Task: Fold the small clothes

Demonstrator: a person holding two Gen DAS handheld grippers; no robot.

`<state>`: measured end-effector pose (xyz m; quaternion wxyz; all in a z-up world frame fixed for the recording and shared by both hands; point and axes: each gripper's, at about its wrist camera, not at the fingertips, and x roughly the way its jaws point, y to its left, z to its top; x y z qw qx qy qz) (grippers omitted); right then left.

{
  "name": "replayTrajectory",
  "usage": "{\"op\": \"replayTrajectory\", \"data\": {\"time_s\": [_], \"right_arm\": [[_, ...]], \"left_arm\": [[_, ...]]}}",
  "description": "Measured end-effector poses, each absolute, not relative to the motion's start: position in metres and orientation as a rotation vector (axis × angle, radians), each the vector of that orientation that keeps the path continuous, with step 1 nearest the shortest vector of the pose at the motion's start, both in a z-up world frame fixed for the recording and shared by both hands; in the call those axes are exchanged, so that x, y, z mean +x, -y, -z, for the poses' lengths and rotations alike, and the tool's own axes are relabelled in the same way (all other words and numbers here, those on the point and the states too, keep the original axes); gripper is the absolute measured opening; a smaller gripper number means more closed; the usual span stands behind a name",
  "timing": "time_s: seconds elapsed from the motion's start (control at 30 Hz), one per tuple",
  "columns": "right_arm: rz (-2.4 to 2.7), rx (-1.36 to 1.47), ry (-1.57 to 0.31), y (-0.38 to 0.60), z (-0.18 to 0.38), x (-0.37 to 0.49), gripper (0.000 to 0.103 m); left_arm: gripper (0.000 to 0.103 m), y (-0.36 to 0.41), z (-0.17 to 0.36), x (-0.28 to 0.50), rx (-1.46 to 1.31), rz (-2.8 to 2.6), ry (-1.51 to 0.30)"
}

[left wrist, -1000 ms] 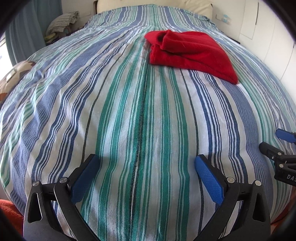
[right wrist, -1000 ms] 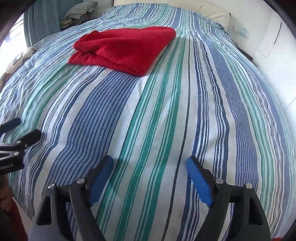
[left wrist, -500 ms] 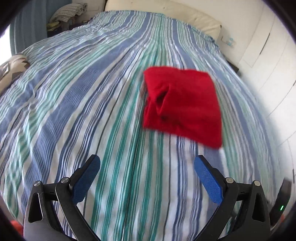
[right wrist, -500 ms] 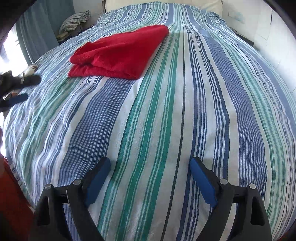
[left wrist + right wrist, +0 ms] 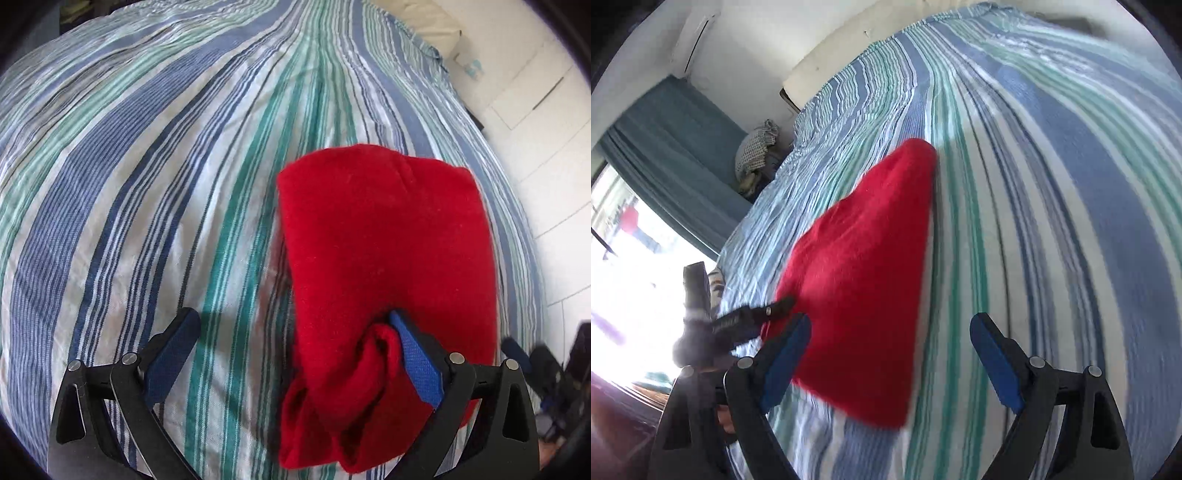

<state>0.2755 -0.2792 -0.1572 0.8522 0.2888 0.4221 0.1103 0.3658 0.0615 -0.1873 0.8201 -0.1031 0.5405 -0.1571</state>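
A folded red garment (image 5: 384,236) lies on a bed covered by a striped bedspread (image 5: 147,184) in blue, green and white. In the left wrist view the left gripper (image 5: 291,343) stands with its fingers spread wide over the near end of the garment. Its right-hand blue pad (image 5: 417,362) is pushed into the rolled, bunched near edge of the red cloth, with fabric lying on both sides of it, while the other pad (image 5: 173,350) sits apart from the garment over bare bedspread. The rest of the garment stretches away from the fingers as a flat, roughly rectangular fold with one crease running along it. In the right wrist view the right gripper (image 5: 890,354) also has its fingers spread apart, closing on nothing. The garment (image 5: 864,280) lies mostly between and beyond them, its near left corner just beside the left-hand pad (image 5: 783,362), and the other pad (image 5: 997,365) is over striped cloth, clear of the garment. This view is blurred. Beyond the garment's left corner the black frame of the left gripper (image 5: 738,321) reaches in to the red edge. A teal curtain (image 5: 672,155) hangs by a bright window past the bed's far side.
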Motion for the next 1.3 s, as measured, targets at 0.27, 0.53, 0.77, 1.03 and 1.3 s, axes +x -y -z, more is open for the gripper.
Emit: {"op": "replayTrajectory", "data": {"time_s": [0.27,0.53,0.77,1.03,1.3], "right_arm": [[-0.292,0.669,-0.968,0.236,0.196,0.353,0.031],[-0.361,0.341,-0.771,0.203,0.063,0.34,0.028],[-0.216,0.39,-0.953,0.232,0.093,0.331,0.062],[-0.098,0.212,-0.998,0.26,0.13,0.185,0.085],[-0.046,0.048,-1.031,0.258,0.114,0.064,0.091]], "left_arm": [[0.025,-0.044,0.183,0.359,-0.219,0.405,-1.156],[0.023,-0.051,0.095,0.348,-0.261,0.503,-0.978],[0.044,-0.037,0.134,0.336,-0.126,0.368,-1.126],[0.089,-0.073,0.132,0.204,0.07,0.229,-0.966],[0.101,-0.055,0.089,0.098,0.192,0.168,-0.86]]}}
